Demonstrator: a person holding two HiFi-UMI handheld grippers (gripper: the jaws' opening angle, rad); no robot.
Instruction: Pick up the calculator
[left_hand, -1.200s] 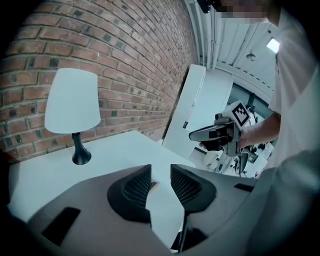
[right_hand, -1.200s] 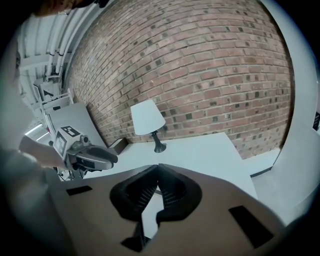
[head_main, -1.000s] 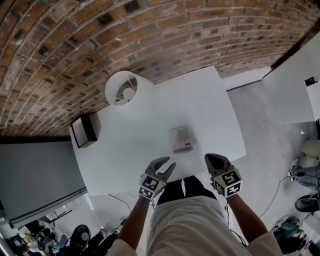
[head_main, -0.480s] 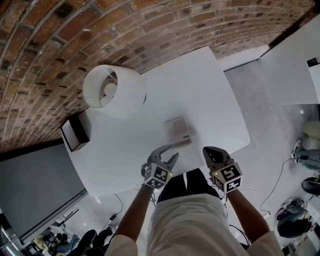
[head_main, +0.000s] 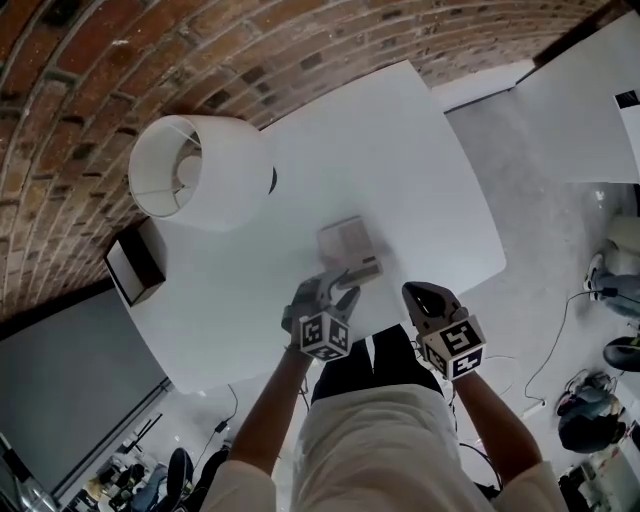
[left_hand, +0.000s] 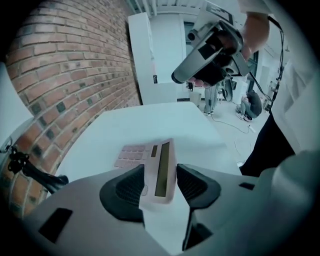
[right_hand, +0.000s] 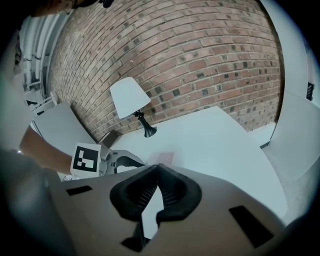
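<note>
A small pinkish-grey calculator (head_main: 348, 248) lies flat on the white table (head_main: 420, 170), its display end toward me. My left gripper (head_main: 335, 287) has come down at that near end. In the left gripper view the calculator (left_hand: 150, 162) shows in the gap of the left gripper (left_hand: 160, 176); the jaws have just been opening and the pads (left_hand: 131, 187) stand clear of it. My right gripper (head_main: 420, 296) hangs at the table's front edge, to the right of the calculator, shut on nothing. The right gripper view shows the right gripper (right_hand: 156, 172) with tips touching and the calculator (right_hand: 161, 158) beyond.
A lamp with a white shade (head_main: 195, 172) stands at the table's back left, on a black base (right_hand: 149, 131). A dark open box (head_main: 132, 268) sits at the left end. A brick wall runs behind. Cables and bags lie on the floor at right (head_main: 600, 290).
My left gripper has moved forward and down from the table's front edge to the calculator's near end, rolling and spreading its jaws. The right gripper has sunk a little.
</note>
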